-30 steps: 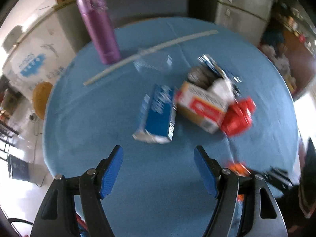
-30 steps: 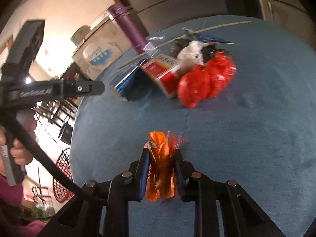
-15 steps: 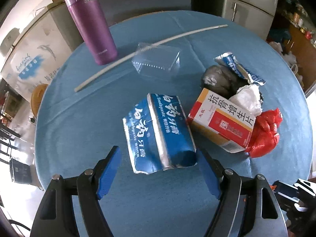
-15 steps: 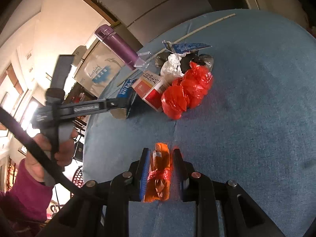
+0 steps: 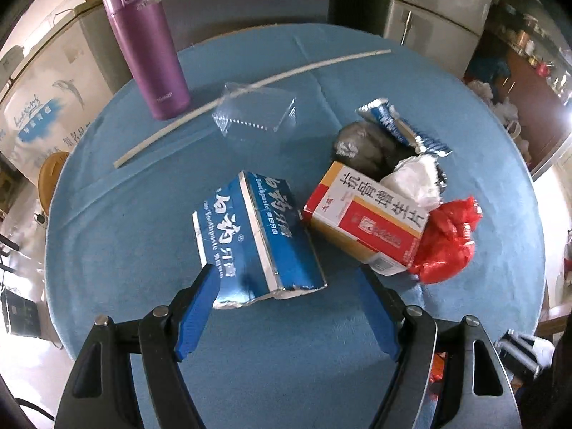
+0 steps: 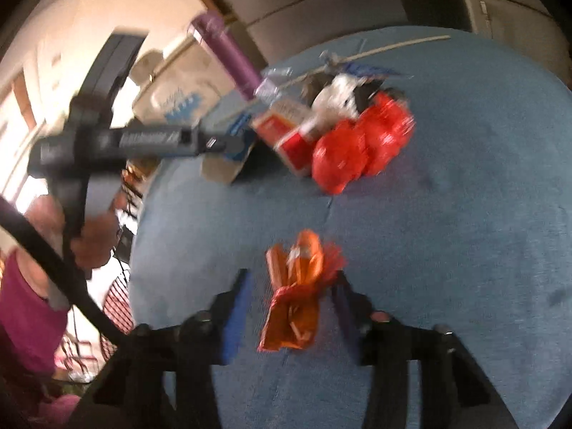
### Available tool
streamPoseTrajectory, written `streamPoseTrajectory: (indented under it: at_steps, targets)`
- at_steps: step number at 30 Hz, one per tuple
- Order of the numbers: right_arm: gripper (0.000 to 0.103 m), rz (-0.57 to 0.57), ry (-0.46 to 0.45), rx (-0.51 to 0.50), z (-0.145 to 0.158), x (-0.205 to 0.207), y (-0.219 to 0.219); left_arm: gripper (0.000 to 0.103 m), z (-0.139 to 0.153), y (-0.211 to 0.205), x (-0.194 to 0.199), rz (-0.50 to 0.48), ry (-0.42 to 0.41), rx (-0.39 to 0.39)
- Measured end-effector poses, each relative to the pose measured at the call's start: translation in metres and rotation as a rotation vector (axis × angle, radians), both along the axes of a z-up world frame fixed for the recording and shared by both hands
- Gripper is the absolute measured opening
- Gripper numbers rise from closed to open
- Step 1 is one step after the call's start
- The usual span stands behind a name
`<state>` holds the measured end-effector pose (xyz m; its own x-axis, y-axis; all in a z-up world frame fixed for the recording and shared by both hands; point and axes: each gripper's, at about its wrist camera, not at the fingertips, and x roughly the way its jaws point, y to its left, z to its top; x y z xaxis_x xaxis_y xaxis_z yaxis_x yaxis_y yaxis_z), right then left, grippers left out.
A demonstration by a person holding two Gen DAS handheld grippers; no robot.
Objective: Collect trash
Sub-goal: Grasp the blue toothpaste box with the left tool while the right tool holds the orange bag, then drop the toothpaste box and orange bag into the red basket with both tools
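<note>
My left gripper (image 5: 286, 279) hangs wide open over the blue toothpaste box (image 5: 255, 234). My right gripper (image 6: 291, 286) stands open around the orange wrapper (image 6: 295, 293).

Right wrist view motion-blurred throughout.

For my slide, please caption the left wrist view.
Open left gripper approaching a blue toothpaste box on the table.
</note>
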<state>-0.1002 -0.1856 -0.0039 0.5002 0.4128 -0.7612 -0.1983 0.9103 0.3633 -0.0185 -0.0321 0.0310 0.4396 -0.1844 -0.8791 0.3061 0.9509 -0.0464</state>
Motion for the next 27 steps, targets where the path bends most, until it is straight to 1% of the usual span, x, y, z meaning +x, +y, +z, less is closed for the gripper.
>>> streamPoseTrajectory:
  at_steps: [1,2,4,5,6,7,9,11,13,14,16,18,20,23,27]
  targets:
    - [0.044,0.004,-0.027,-0.044,0.001,-0.002,0.007,0.078,-0.004,0.000,0.004,0.011,0.006,0.009]
    - [0.043,0.012,-0.035,-0.077,0.000,-0.003,0.011,0.078,-0.007,0.001,0.007,0.021,0.012,0.010]
    - [0.034,0.023,-0.061,-0.154,0.000,-0.005,0.020,0.078,-0.014,0.006,0.013,0.043,0.031,-0.009]
    - [0.031,0.029,-0.066,-0.172,-0.001,-0.005,0.021,0.078,-0.015,0.008,0.016,0.057,0.033,-0.019]
    - [0.031,0.031,-0.074,-0.182,-0.001,-0.006,0.023,0.076,-0.016,0.012,0.018,0.072,0.031,-0.035]
    - [0.030,0.031,-0.075,-0.184,0.000,-0.007,0.024,0.070,-0.016,0.015,0.021,0.081,0.030,-0.049]
    - [0.030,0.024,-0.079,-0.173,0.001,-0.008,0.024,0.065,-0.014,0.020,0.023,0.085,0.024,-0.082]
    - [0.030,0.015,-0.078,-0.153,0.004,-0.009,0.022,0.062,-0.009,0.023,0.021,0.081,0.002,-0.088]
    - [0.030,0.006,-0.074,-0.122,0.008,-0.010,0.019,0.054,-0.003,0.026,0.017,0.079,-0.027,-0.091]
    - [0.030,0.003,-0.077,-0.112,0.010,-0.010,0.018,0.052,-0.001,0.028,0.015,0.081,-0.036,-0.092]
    - [0.030,-0.004,-0.085,-0.090,0.018,-0.010,0.017,0.047,0.003,0.037,0.011,0.092,-0.038,-0.107]
    - [0.030,-0.005,-0.090,-0.063,0.025,-0.010,0.018,0.046,0.005,0.046,0.004,0.110,-0.030,-0.133]
    - [0.030,-0.002,-0.094,-0.037,0.031,-0.010,0.021,0.046,0.009,0.056,-0.005,0.122,-0.039,-0.141]
    - [0.030,0.012,-0.102,-0.006,0.039,-0.010,0.030,0.046,0.018,0.077,-0.027,0.151,-0.062,-0.164]
    - [0.030,0.050,-0.110,0.023,0.047,-0.008,0.049,0.046,0.033,0.108,-0.062,0.198,-0.101,-0.174]
